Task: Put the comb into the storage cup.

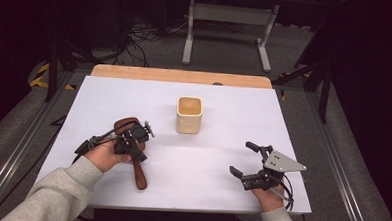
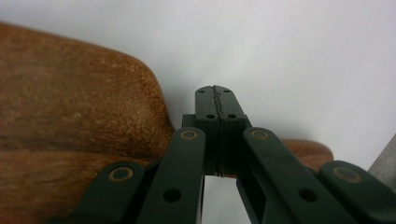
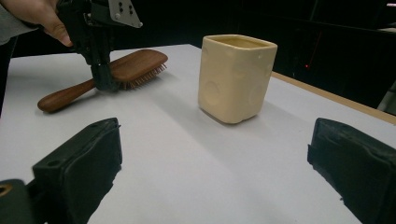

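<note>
My left gripper (image 1: pixel 132 140) sits jaws together w/ nothing between, right over the wooden hairbrush (image 1: pixel 140 174) at 8 o'clock from the cream cup (image 1: pixel 189 115); right gripper (image 1: pixel 246 160) jaws wide apart; risk: tips skid off the brush neck.

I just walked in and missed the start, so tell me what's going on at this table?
A person holds tongs in each hand over a white table. The left tongs are shut and pressed down at a wooden hairbrush, around where its head meets the handle; whether they actually grip it is unclear. The brush lies flat, bristles down. The right tongs are open and hold nothing, near the table's right front. A cream cup stands upright mid-table, untouched.
</note>
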`<move>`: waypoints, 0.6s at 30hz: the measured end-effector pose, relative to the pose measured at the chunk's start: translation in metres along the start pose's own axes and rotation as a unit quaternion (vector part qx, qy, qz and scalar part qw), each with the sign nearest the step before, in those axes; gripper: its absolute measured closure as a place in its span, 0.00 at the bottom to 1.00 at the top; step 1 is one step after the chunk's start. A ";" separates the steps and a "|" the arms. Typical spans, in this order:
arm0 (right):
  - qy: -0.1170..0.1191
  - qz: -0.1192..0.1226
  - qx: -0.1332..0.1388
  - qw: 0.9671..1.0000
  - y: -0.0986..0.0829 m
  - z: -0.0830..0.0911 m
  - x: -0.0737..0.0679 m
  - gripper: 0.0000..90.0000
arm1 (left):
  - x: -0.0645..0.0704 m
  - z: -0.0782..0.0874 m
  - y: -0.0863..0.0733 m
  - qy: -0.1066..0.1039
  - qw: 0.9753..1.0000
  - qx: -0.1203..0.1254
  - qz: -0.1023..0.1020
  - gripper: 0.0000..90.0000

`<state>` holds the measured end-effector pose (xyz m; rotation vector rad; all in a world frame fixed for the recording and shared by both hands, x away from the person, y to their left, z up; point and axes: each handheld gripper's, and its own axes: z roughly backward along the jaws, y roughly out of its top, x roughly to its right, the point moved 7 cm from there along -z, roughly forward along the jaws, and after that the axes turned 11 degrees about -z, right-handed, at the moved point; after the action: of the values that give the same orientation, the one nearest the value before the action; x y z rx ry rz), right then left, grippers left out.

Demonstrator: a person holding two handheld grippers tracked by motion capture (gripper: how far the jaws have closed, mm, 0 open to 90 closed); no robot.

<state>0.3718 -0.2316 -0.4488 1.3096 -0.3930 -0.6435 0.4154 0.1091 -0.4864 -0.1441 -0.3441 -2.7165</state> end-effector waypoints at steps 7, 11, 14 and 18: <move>0.003 0.001 0.001 1.000 0.000 -0.001 -0.001 0.04 | 0.002 -0.001 -0.012 0.003 1.000 -0.002 0.005 1.00; 0.003 0.002 0.000 1.000 0.000 -0.002 0.000 0.04 | 0.003 -0.001 -0.020 0.006 1.000 -0.006 0.009 1.00; 0.002 0.003 -0.001 1.000 0.000 -0.003 0.000 0.04 | 0.002 0.000 -0.025 0.008 1.000 -0.008 0.015 1.00; 0.005 0.002 0.000 1.000 0.000 -0.004 -0.001 0.04 | 0.000 0.000 -0.029 0.011 1.000 -0.008 0.025 1.00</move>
<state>0.3734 -0.2280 -0.4495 1.3121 -0.3872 -0.6326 0.4034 0.1351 -0.4922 -0.1254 -0.3080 -2.6695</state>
